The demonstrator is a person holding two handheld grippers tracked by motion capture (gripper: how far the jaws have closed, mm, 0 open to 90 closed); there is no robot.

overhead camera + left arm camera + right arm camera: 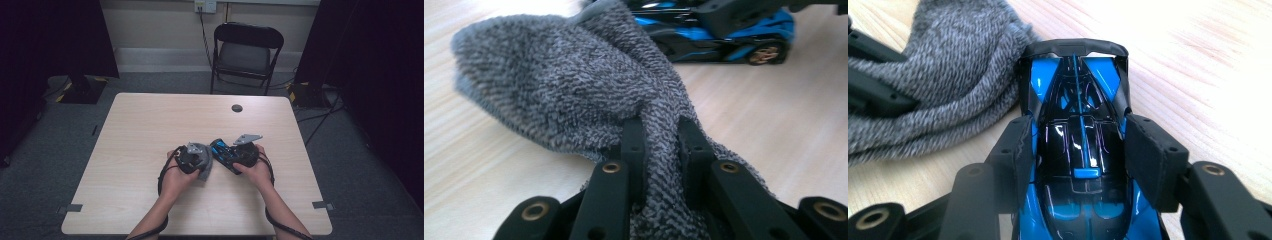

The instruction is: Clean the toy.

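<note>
Both forearms enter high view from bottom edge, angled inward, hands close together at table's near middle. Left gripper [192,157] in left hand [176,177], jaws pinched tight on fold of grey cloth [574,85], pads [633,145] pressing from both sides. Right gripper [240,152] in right hand [257,172], jaws about half apart, clamped on flanks of blue toy car [1080,150]. Grey three-cornered plate tops right gripper. Cables loop from both wrists.
</note>
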